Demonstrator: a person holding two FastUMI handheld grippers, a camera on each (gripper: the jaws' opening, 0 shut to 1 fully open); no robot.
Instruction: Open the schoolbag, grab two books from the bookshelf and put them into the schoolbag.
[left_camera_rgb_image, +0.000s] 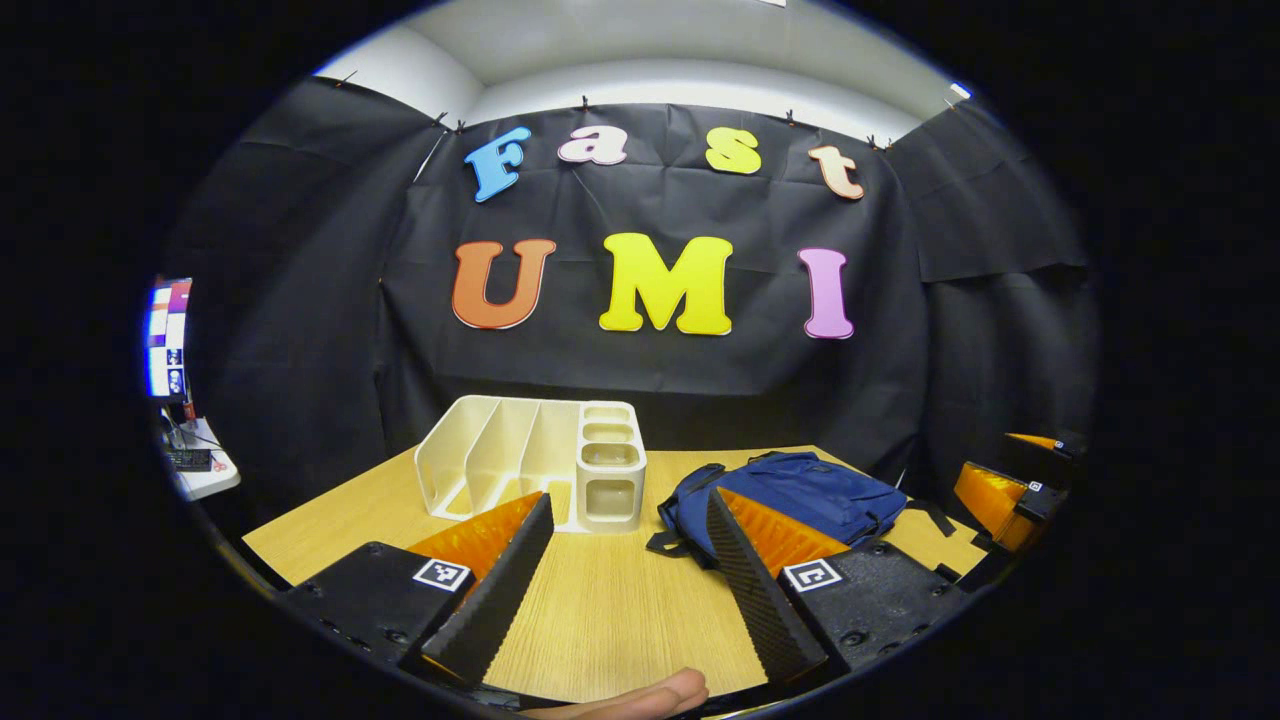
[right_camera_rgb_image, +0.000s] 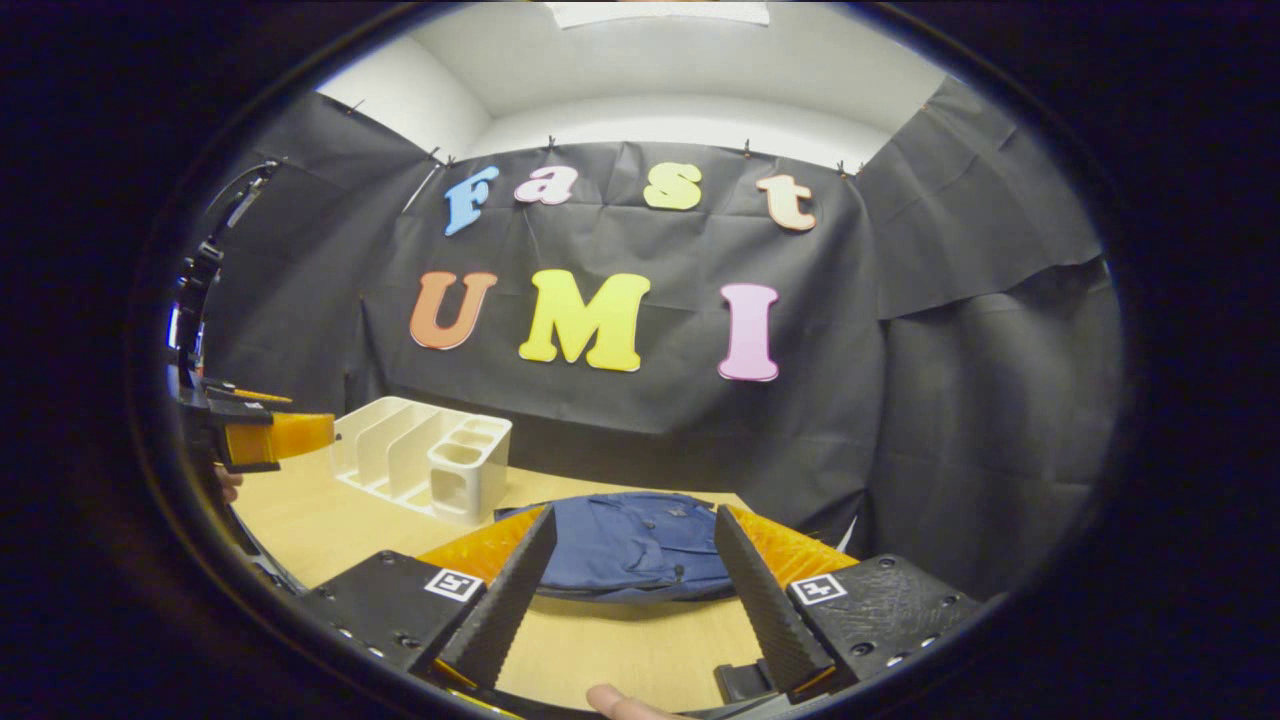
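Observation:
The navy schoolbag (left_camera_rgb_image: 800, 495) lies flat and zipped on the wooden table (left_camera_rgb_image: 610, 610), right of centre. Left of it stands the white bookshelf (left_camera_rgb_image: 520, 450), and its upright slots look empty from here. My left gripper (left_camera_rgb_image: 629, 495) hovers open above the table's near side, facing the gap between shelf and bag. In the right gripper view the schoolbag (right_camera_rgb_image: 630, 545) sits straight ahead of my open right gripper (right_camera_rgb_image: 635, 512), with the bookshelf (right_camera_rgb_image: 410, 445) off to the left. Each gripper appears at the edge of the other's view: the right gripper (left_camera_rgb_image: 1010, 490), the left gripper (right_camera_rgb_image: 265, 437).
A screen (left_camera_rgb_image: 168, 340) and a small white side table (left_camera_rgb_image: 200, 470) with cables stand outside the booth at far left. The black cloth wall closes in right behind the table (right_camera_rgb_image: 290, 520). A thumb (left_camera_rgb_image: 640, 695) shows at the bottom edge.

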